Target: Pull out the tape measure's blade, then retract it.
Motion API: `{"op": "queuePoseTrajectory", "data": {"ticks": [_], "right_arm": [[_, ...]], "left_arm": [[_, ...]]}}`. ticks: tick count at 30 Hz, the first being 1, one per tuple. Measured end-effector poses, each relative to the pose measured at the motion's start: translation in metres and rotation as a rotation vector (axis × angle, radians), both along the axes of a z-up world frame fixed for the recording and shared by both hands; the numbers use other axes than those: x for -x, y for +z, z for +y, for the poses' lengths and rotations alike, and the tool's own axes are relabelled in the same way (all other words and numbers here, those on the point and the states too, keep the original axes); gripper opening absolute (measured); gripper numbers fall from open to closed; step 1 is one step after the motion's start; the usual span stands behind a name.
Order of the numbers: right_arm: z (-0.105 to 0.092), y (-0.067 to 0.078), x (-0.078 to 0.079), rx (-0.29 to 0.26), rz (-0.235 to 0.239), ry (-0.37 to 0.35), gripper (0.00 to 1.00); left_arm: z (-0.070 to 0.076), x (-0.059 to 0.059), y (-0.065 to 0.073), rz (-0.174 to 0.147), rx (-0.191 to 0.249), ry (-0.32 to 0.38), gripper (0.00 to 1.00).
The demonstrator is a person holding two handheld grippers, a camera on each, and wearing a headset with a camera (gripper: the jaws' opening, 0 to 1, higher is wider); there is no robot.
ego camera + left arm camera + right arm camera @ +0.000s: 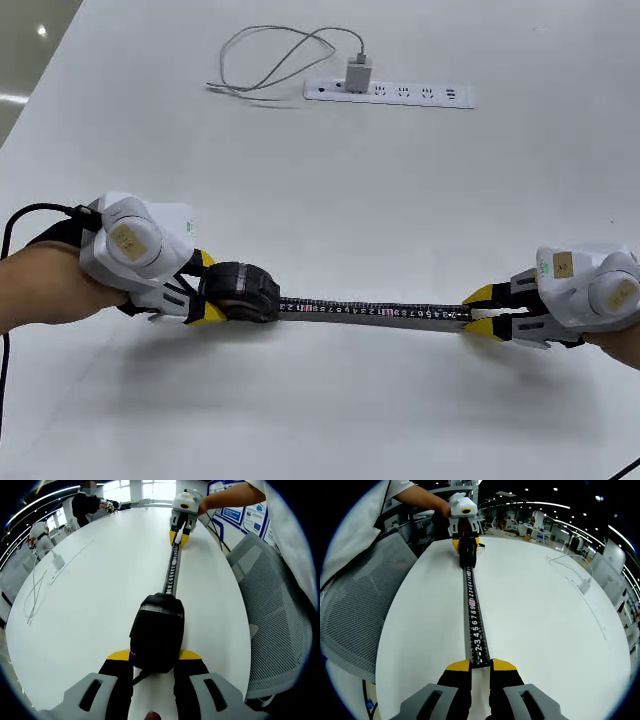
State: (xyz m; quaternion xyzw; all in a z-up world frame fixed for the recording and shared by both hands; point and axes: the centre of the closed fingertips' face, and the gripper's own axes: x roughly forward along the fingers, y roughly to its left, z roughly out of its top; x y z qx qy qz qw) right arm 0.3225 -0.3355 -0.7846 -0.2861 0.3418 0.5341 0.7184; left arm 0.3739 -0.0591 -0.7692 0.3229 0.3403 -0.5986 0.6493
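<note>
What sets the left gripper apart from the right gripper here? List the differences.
The left gripper holds the tape measure's black case; the right gripper pinches the end of the blade. The left gripper's jaws stand wide around the case; the right gripper's sit nearly together on the thin blade. Shared: both have yellow-tipped jaws and face each other along the extended blade, low over the white table.

We are seeing bright, even overhead light washing the white worktop [400, 200], with soft shadows pooling under the tape measure [240, 292] toward the near edge. Ceiling lights [555, 504] are glinting, and fisheye distortion is bending both gripper views' edges.
</note>
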Motion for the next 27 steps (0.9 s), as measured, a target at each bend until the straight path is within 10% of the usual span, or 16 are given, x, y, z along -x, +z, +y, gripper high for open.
{"op": "queuePoseTrajectory", "data": {"ticks": [27], "right_arm": [[-0.0019, -0.0022, 0.0052, 0.051, 0.046, -0.015, 0.11]], "left_arm": [[-0.0005, -0.0008, 0.0002, -0.022, -0.010, 0.024, 0.27]]}}
